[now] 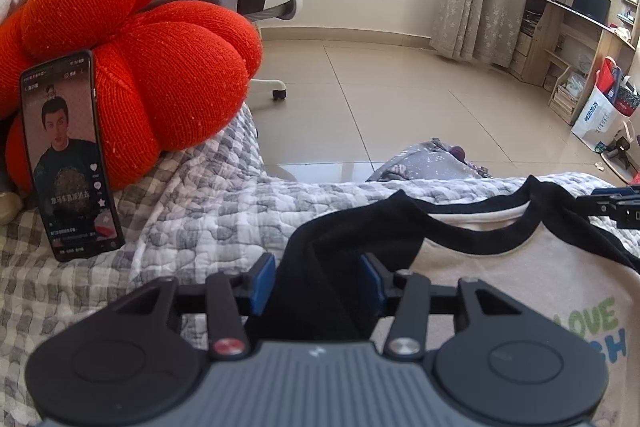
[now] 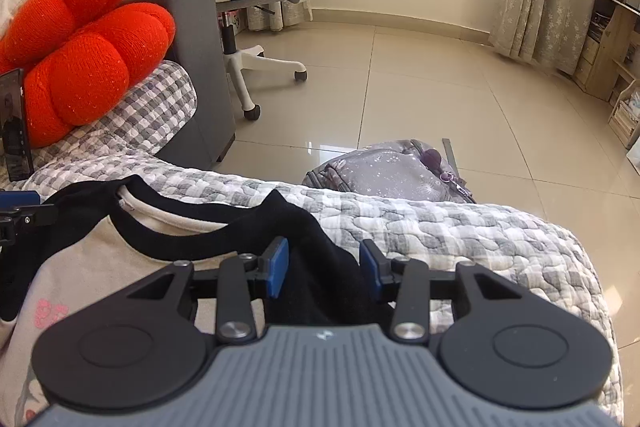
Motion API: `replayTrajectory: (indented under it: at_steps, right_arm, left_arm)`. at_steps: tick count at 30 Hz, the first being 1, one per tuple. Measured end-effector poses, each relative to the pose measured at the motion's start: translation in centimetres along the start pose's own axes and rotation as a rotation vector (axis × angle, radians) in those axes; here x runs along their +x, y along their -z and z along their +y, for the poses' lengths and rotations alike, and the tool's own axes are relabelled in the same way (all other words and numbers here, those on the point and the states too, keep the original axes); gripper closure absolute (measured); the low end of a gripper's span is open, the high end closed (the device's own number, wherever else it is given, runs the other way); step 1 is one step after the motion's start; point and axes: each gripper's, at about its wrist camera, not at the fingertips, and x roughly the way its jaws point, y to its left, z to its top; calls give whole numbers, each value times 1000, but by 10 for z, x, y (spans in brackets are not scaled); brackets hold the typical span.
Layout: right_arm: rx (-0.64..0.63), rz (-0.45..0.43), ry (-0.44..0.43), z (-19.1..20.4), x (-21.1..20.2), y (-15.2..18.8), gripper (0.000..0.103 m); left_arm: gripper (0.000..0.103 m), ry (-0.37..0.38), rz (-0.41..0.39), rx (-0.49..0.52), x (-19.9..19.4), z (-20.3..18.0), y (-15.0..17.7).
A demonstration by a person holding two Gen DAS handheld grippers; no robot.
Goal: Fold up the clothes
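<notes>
Left wrist: our left gripper (image 1: 318, 281) spread astride shirt's (image 1: 500, 291) black sleeve (image 1: 320, 291) | right wrist: our right gripper (image 2: 325, 269) likewise spread, pads clear.

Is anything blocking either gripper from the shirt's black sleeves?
Nothing visible does. The left gripper and right gripper each stand open astride a black sleeve of the shirt, with no other object between pads and cloth.

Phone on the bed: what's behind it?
The phone stands against an orange knitted cushion on the checked quilt. What props its back is hidden.
</notes>
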Motion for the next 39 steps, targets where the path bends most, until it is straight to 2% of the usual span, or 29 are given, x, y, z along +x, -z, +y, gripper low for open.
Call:
replayTrajectory:
  at_steps: [5,11,17,28,39]
  right_arm:
    - [9,8,-2,-8,-22,11,58]
    - [36,18,4,-21,-46,26,57]
    - [90,24,1,-34,-68,42,57]
    - [110,37,41,-51,-101,77,55]
    - [121,60,92,-69,-118,113,54]
  left_arm:
    - [51,13,8,4,-24,6,8]
    - [49,26,35,-40,-49,31,24]
    - [49,47,64,-83,-68,49,45]
    - [46,73,101,-108,-92,64,84]
    - [45,28,146,-87,-100,72,111]
